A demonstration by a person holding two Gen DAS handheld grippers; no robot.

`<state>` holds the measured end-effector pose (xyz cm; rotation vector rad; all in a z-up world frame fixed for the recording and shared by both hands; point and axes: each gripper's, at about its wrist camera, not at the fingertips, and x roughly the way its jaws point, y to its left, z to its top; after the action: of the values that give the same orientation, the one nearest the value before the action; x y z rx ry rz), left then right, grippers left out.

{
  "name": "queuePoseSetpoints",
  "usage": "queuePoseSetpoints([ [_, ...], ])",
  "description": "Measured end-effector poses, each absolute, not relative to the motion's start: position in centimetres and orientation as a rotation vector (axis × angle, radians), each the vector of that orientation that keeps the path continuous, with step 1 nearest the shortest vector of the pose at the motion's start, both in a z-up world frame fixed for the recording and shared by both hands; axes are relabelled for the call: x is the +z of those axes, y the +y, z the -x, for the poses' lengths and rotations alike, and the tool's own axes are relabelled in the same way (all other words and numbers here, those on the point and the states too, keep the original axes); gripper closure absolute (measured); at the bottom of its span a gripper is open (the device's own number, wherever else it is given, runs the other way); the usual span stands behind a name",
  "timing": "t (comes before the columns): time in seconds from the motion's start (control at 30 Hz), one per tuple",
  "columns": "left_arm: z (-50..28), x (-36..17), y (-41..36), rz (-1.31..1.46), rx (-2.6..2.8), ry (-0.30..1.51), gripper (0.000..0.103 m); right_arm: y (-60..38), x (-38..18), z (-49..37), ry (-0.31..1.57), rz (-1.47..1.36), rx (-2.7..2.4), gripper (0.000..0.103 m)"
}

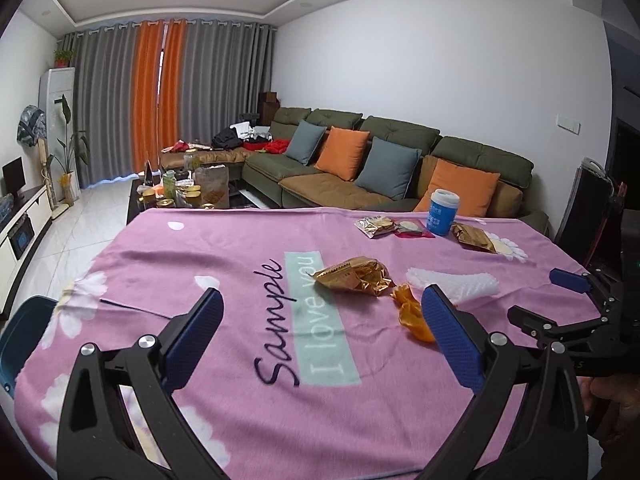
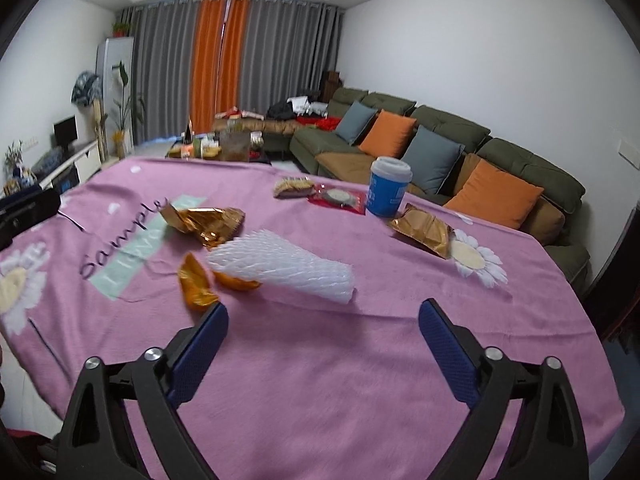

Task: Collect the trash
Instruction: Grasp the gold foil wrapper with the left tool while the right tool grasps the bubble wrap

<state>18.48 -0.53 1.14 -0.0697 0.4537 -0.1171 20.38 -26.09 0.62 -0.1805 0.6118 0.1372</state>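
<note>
Wrappers (image 1: 354, 277) lie on cloth (image 1: 240, 420) printed "Sample" and "I love you".

We note a surface (image 2: 360, 380) covered by a pink cloth (image 2: 400, 340) printed with white daisies and the words "Sample" and "I love you". On it we count: a crumpled gold wrapper (image 2: 208, 222) near the lettering; two pieces of orange peel (image 2: 196, 286) just beside a white foam net (image 2: 288, 268), one piece partly under the net; farther back a snack packet (image 2: 294, 187), a red packet (image 2: 340, 199) touching it, and an upright blue cup (image 2: 387, 192) with a white lid; right of the cup, a second gold packet (image 2: 422, 230). The near part of the cloth lies bare.
</note>
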Motion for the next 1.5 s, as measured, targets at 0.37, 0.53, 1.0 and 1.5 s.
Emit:
queuePoseSetpoints([
  [0.37, -22.7, -0.5, -1.6, 0.087, -0.142, 0.512, 0.006, -24.7, -1.2, -25.4, 0.694, 0.356, 0.165, 0.021],
  [0.53, -24.2, -1.2, -2.1, 0.094, -0.153, 0.536, 0.006, -23.2, -1.7, -26.2, 0.688, 0.49, 0.192, 0.035],
  [1.0, -27.7, -1.9, -3.1, 0.121, -0.214, 0.587, 0.006, -24.1, -0.7, -27.1, 0.693, 0.409, 0.228, 0.091],
  [1.5, -35.3, -6.1, -2.8, 0.312, -0.229, 0.798, 0.008, -27.4, -0.2, -27.6, 0.698, 0.206, 0.223, 0.091],
])
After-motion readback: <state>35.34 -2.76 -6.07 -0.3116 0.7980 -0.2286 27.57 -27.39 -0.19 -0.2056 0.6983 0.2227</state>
